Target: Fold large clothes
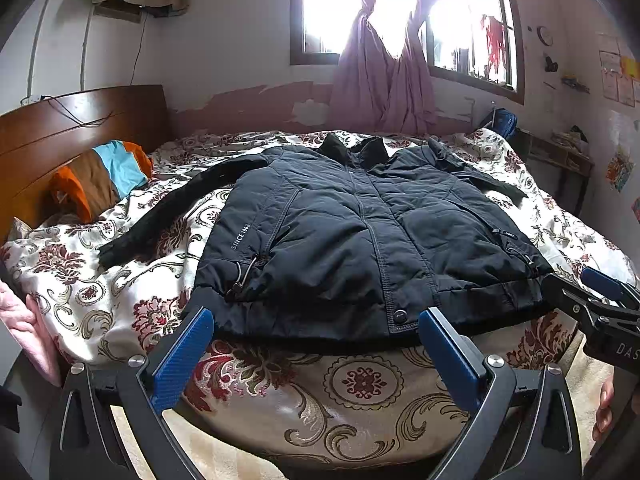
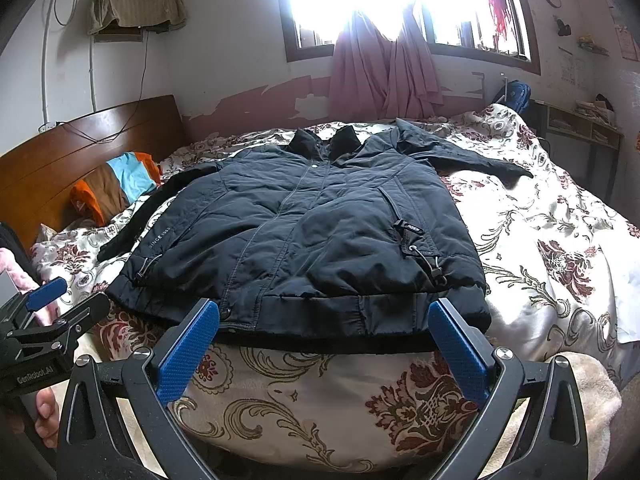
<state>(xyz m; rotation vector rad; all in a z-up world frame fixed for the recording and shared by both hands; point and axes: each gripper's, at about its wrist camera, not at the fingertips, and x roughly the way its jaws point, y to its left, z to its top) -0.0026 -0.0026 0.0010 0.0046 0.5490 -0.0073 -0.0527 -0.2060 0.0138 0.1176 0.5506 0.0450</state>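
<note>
A dark navy padded jacket [image 1: 360, 232] [image 2: 304, 232] lies flat and face up on the bed, zipped, collar toward the window, both sleeves spread out sideways. My left gripper [image 1: 316, 320] hovers open just short of the hem, left of the jacket's middle, nothing between its blue pads. My right gripper [image 2: 324, 312] is open too, just before the hem's right half, empty. Each gripper shows at the edge of the other's view: the right gripper [image 1: 600, 296] and the left gripper [image 2: 52, 300].
The floral quilt [image 1: 120, 292] [image 2: 552, 240] covers the whole bed. An orange, brown and blue pillow [image 1: 100, 180] leans on the wooden headboard [image 1: 60, 132] at left. A pink cloth [image 1: 24, 320] lies at the near left edge. A desk [image 2: 580, 124] stands far right.
</note>
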